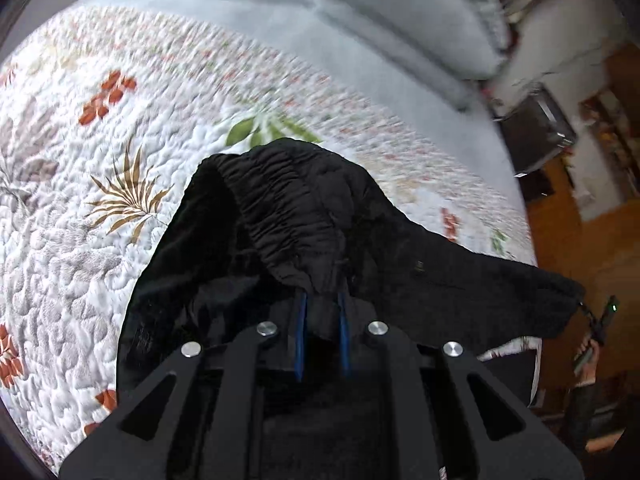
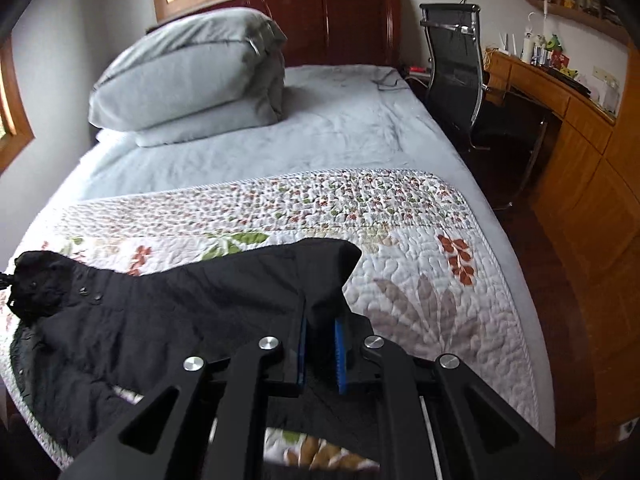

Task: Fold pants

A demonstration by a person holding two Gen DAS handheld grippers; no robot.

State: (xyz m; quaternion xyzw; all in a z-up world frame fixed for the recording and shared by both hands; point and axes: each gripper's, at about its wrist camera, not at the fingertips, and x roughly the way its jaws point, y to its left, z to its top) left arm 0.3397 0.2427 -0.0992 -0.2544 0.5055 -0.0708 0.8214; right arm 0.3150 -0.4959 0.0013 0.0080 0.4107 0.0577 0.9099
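**Black pants lifted at two points above the quilt**

Black pants (image 2: 168, 304), stretched between two grips and raised off the flowered quilt (image 2: 432, 292), with the rest hanging down to the near edge of the bed. Gathered elastic waistband (image 1: 276, 196) bunched up just over the left gripper (image 1: 322, 312); blue pads (image 1: 301, 332) pressed together on the dark cloth there. Right gripper (image 2: 320, 340) clamped on another edge of the same cloth, a corner standing up just beyond its fingers. Held at two separated points probably to spread the cloth flat in the air before laying it down for the first fold. Quilt covering the near part of the bed; pale blue sheet (image 2: 320, 128) and folded grey duvet (image 2: 192, 72) further back, well apart from the pants. Black office chair (image 2: 456, 72) and wooden desk (image 2: 552, 92) beside the bed.
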